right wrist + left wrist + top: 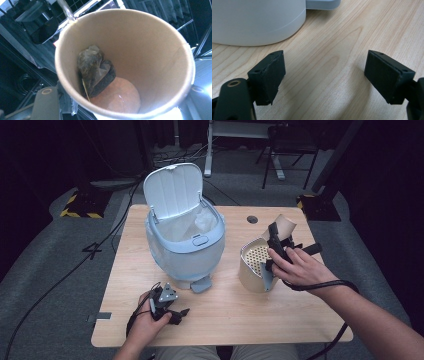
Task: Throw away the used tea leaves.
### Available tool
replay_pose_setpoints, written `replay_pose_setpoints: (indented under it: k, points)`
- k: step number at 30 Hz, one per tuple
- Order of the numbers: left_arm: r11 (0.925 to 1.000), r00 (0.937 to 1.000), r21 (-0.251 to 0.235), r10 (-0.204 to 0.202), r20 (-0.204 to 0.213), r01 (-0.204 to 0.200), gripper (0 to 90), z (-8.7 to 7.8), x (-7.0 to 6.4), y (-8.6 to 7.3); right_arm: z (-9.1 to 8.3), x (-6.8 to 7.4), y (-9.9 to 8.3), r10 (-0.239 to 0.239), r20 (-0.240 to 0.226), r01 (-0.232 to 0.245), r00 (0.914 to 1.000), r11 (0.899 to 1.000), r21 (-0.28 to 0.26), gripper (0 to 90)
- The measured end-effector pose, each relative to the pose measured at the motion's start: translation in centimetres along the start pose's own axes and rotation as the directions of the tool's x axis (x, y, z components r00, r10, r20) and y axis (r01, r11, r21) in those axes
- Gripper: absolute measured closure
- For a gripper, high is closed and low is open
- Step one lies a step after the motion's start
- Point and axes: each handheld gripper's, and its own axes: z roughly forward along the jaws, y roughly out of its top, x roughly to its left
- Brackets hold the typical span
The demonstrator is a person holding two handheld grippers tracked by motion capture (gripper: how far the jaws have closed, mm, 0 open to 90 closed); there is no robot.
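1. A pale blue pedal bin [187, 247] stands on the wooden desk [225, 310], left of the middle, with its lid [173, 190] swung up and back. A white liner [192, 225] shows inside the rim, and the foot pedal [201, 284] points toward the person.
2. The left hand-held gripper [172, 307] rests low over the desk's near edge, in front of the bin, held by the person's left hand [147, 322].
3. In the left gripper view its two black jaws stand wide apart with nothing between them; bare wood lies below, and the bin's rounded base [254, 22] and pedal are just ahead.
4. To the right of the bin stands a beige strainer tub [255, 265] with a perforated insert of round holes inside it.
5. The right hand-held gripper [277, 245] is raised just over that tub, held by the person's right hand [300, 267], and it carries a brown paper cup [285, 226] tilted toward the far side.
6. The right gripper view looks into the cup [125, 62]: a wet, dark tea bag [95, 70] clings to the inner wall, and a little pale liquid [117, 96] pools at the bottom.
7. One jaw presses against the outside of the cup's rim, so this hand-held gripper is clamped on the cup.
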Motion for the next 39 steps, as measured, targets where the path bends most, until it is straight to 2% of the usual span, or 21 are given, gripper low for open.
replay_pose_setpoints:
  k: [6, 7, 8, 9, 10, 11, 12, 13, 15, 18, 20, 29, 33, 34, 35, 37, 38, 39]
  points:
    - [1.0000, 1.0000, 0.000, 0.001, 0.001, -0.001, 17.8, 0.0, 0.0, 0.0, 0.1, -0.1, -0.3, 0.004, -0.004, -0.004, 1.0000, 1.000, 0.004, 33.2]
    - [1.0000, 1.0000, 0.000, 0.001, 0.001, -0.001, 17.8, 0.0, 0.0, 0.0, 0.1, -0.2, -0.5, 0.024, -0.002, -0.024, 0.9997, 1.000, 0.017, 33.3]
    - [1.0000, 1.0000, 0.000, 0.001, 0.001, -0.001, 17.8, 0.0, 0.0, 0.0, -0.1, -0.1, -0.1, -0.015, -0.008, 0.015, 0.9999, 1.000, -0.004, 33.3]
    - [1.0000, 1.0000, 0.000, 0.001, 0.001, -0.001, 17.8, 0.0, 0.0, 0.0, -0.1, -0.1, -0.1, -0.015, -0.008, 0.015, 0.9999, 1.000, -0.004, 33.3]
    - [1.0000, 1.0000, 0.000, 0.001, 0.001, -0.001, 17.8, 0.0, 0.0, 0.0, -0.3, 0.0, 0.1, -0.038, 0.001, 0.038, 0.9993, 0.999, -0.021, 33.3]
    - [1.0000, 1.0000, 0.000, 0.001, 0.001, -0.001, 17.8, 0.0, 0.0, 0.0, -0.4, 0.0, 0.0, -0.035, 0.011, 0.036, 0.9993, 0.999, -0.029, 33.4]
    - [1.0000, 1.0000, 0.001, 0.002, 0.003, -0.002, 17.8, 0.0, 0.0, 0.0, -0.3, -0.4, -0.5, -0.003, 0.013, 0.003, 0.9999, 1.000, 0.006, 33.4]
    - [1.0000, 1.0000, 0.001, 0.002, 0.004, -0.002, 17.8, 0.0, 0.0, 0.0, -0.2, -0.4, -0.7, 0.002, 0.007, -0.003, 1.0000, 1.000, 0.019, 33.4]
    - [1.0000, 1.0000, 0.000, 0.002, 0.003, -0.002, 17.8, 0.0, 0.0, 0.0, -0.1, -0.4, -0.8, -0.025, 0.013, 0.025, 0.9996, 1.000, 0.004, 33.5]
    - [1.0000, 1.0000, 0.000, 0.002, 0.002, -0.002, 17.8, 0.0, 0.0, 0.0, -0.1, -0.5, -1.4, 0.000, 0.007, 0.000, 1.0000, 1.000, 0.013, 33.5]
    - [1.0000, 1.0000, 0.000, 0.002, 0.003, -0.002, 17.8, 0.0, 0.0, 0.0, -0.1, -0.4, -1.5, -0.006, 0.006, 0.006, 1.0000, 1.000, 0.017, 33.4]
    - [1.0000, 1.0000, 0.000, 0.002, 0.005, -0.002, 17.8, 0.0, 0.0, 0.0, -0.2, -0.3, -1.7, 0.056, -0.003, -0.055, 0.9985, 0.998, 0.007, 32.8]
    - [0.9999, 0.9998, 0.000, 0.011, 0.015, -0.011, 17.8, -0.1, 0.2, -0.1, -0.1, -0.8, -2.6, 0.158, -0.034, -0.158, 0.9869, 0.987, 0.006, 32.2]
    - [0.9998, 0.9995, -0.001, 0.020, 0.025, -0.020, 17.8, -0.1, 0.3, -0.1, -0.1, -0.9, -2.9, 0.200, -0.054, -0.200, 0.9783, 0.980, 0.004, 32.0]
    - [0.9997, 0.9992, 0.001, 0.026, 0.029, -0.026, 17.8, -0.2, 0.4, -0.2, 0.0, -1.1, -3.3, 0.248, -0.077, -0.249, 0.9658, 0.969, -0.002, 31.8]
    - [0.9994, 0.9987, -0.001, 0.034, 0.039, -0.034, 17.8, -0.3, 0.7, -0.3, 0.1, -1.4, -3.9, 0.351, -0.130, -0.357, 0.9271, 0.934, -0.019, 31.4]
    - [0.9992, 0.9982, 0.001, 0.040, 0.044, -0.040, 17.8, -0.3, 0.8, -0.3, 0.3, -1.7, -4.7, 0.501, -0.218, -0.520, 0.8372, 0.854, -0.032, 31.3]
    - [0.9992, 0.9982, 0.002, 0.040, 0.045, -0.040, 17.8, -0.4, 0.9, -0.3, 0.3, -1.7, -4.7, 0.501, -0.218, -0.520, 0.8372, 0.854, -0.032, 31.3]
